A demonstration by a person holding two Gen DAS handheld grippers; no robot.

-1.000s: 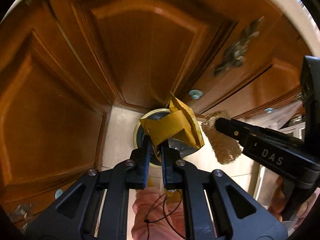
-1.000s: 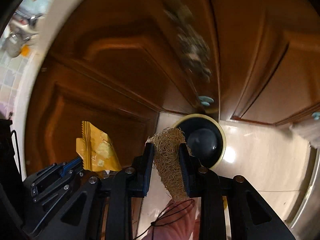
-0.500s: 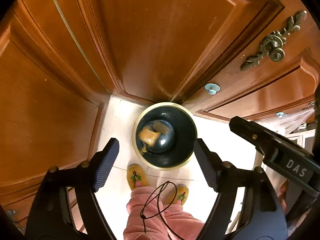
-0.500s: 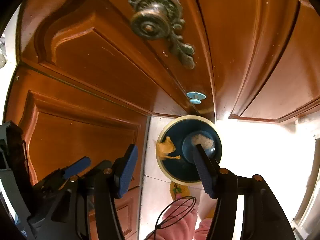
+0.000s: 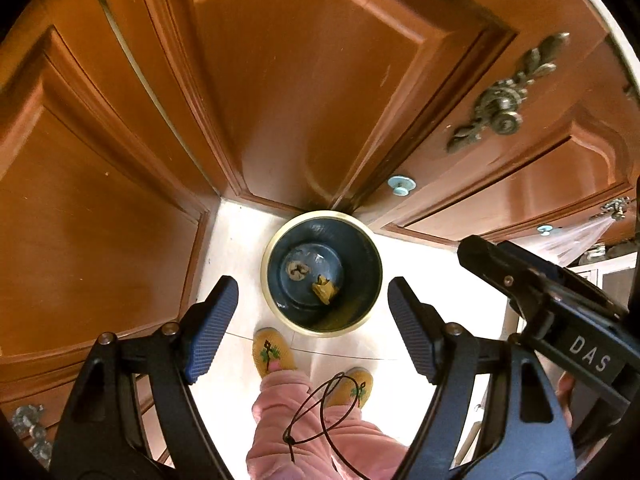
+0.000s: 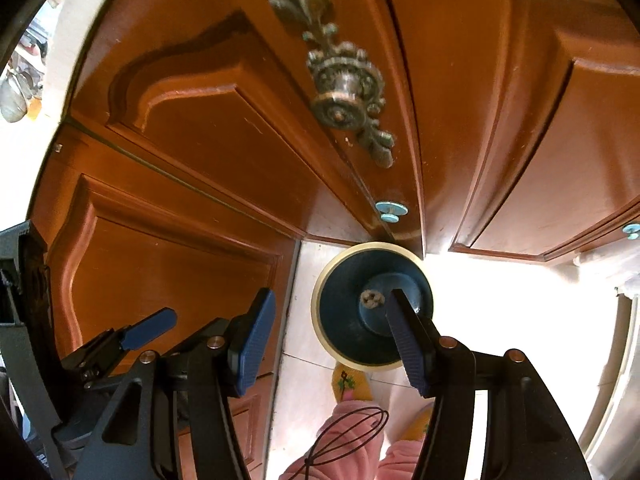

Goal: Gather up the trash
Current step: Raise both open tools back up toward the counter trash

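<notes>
Reddish-brown wooden cabinet doors [image 5: 312, 92] fill both views above the round dark-blue bin with a cream rim [image 5: 322, 332], standing on pale floor tiles below two yellow slippers. Both grippers hover spread and empty, the left gripper [image 5: 312, 320] and the right gripper [image 6: 328, 332], jaws having just opened. One tan fibrous scrubber wad [image 5: 298, 270] lies inside in both views; the one crumpled yellow wrapper [image 5: 326, 290] shows only from the left.

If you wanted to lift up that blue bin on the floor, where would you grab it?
Probably the bin by its cream rim, coming straight down from above. It stands upright and open-topped, so one finger can go inside the wall and one outside. Its near side is best, since the cabinet doors crowd the far side.
</notes>
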